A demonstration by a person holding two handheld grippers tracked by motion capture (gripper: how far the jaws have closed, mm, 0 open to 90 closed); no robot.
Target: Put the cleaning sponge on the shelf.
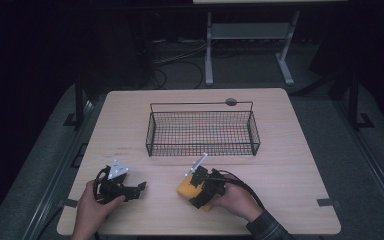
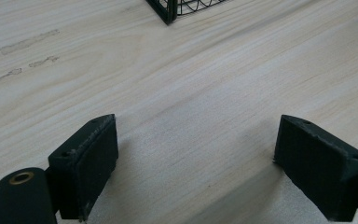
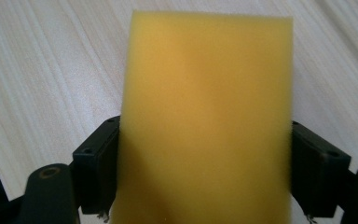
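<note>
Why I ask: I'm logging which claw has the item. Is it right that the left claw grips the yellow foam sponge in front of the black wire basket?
Not quite: the right claw grips the yellow foam sponge, as the right gripper view shows. The left claw stands open over bare wooden table. The sponge is indeed in front of the black wire basket.

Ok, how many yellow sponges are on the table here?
1. The yellow sponge lies near the table's front edge, between the right gripper's jaws. The wire basket behind it looks empty.
</note>
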